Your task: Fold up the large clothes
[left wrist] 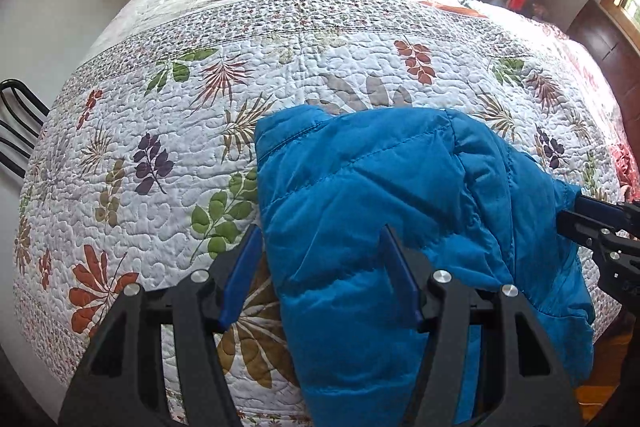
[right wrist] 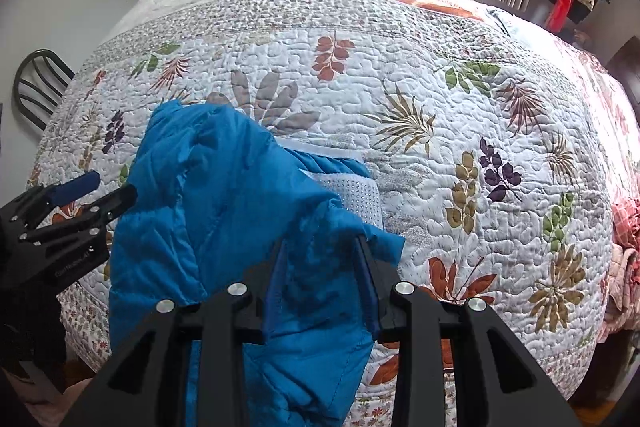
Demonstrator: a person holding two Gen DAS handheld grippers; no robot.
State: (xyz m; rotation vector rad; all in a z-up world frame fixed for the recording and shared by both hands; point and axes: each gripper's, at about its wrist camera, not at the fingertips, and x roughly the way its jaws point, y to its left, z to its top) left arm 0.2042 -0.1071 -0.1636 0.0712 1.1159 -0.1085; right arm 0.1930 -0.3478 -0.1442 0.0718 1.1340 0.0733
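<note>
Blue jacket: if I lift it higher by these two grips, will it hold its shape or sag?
The jacket will probably sag: it already drapes in soft folds over the bed edge. Its puffy quilting suggests it is light. The shiny shell may slip, and the left gripper looks only loosely closed around it; the right gripper pinches a fold.

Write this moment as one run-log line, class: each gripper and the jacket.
left gripper: open, astride jacket edge | right gripper: shut on jacket | jacket: blue, bunched on the quilt
</note>
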